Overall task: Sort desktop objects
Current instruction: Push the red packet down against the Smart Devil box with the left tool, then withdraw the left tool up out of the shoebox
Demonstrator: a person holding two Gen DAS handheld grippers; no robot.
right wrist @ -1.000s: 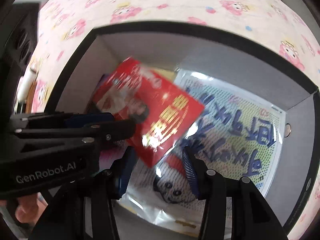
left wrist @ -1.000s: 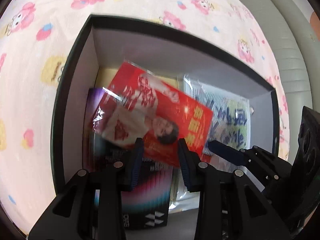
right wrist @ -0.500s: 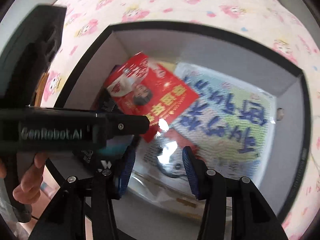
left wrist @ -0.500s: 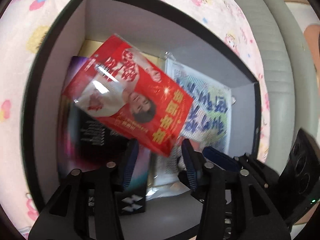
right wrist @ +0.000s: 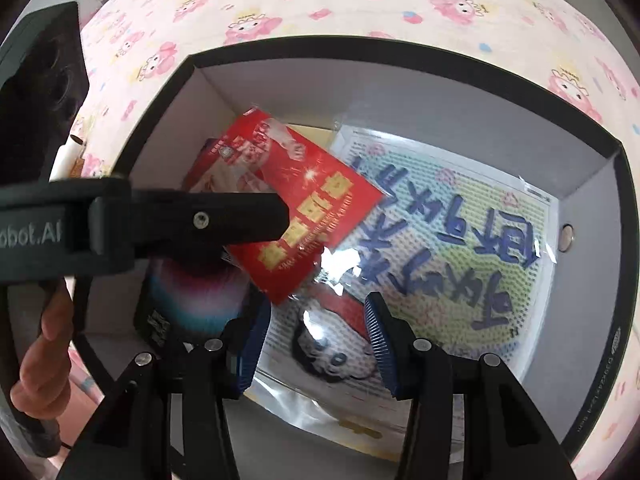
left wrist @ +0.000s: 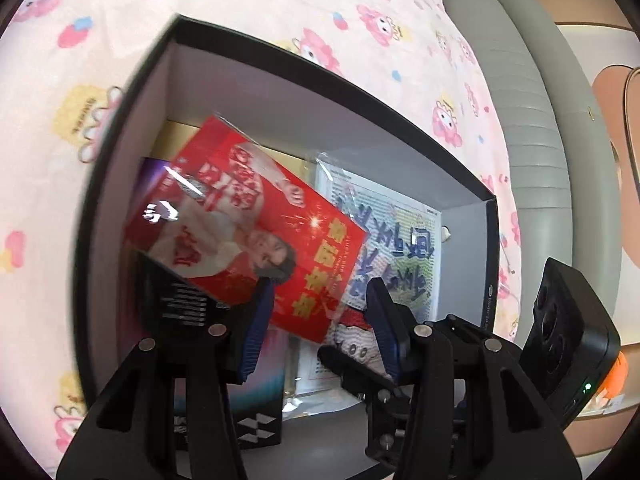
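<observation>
Black box [right wrist: 404, 54] already holding red packet [right wrist: 320, 216], cartoon sheet [right wrist: 460, 248], dark carton [right wrist: 192, 300]. Left gripper [left wrist: 320, 316] just opened, empty; right gripper [right wrist: 316, 340] parted, empty. Remaining items unseen.

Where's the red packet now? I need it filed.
In the black box, left half: the red packet lies tilted over a dark booklet and the blue-lettered sheet.

Red packet [right wrist: 316, 216]: upper left part hidden behind the left hand-held gripper [right wrist: 256, 216] crossing the right wrist frame. Dark box [left wrist: 180, 308] beneath it mostly covered, print too small to read. Hand [right wrist: 44, 344] cut off at lower left edge. Left wrist view motion-blurred along the black box [left wrist: 486, 264] rim.
</observation>
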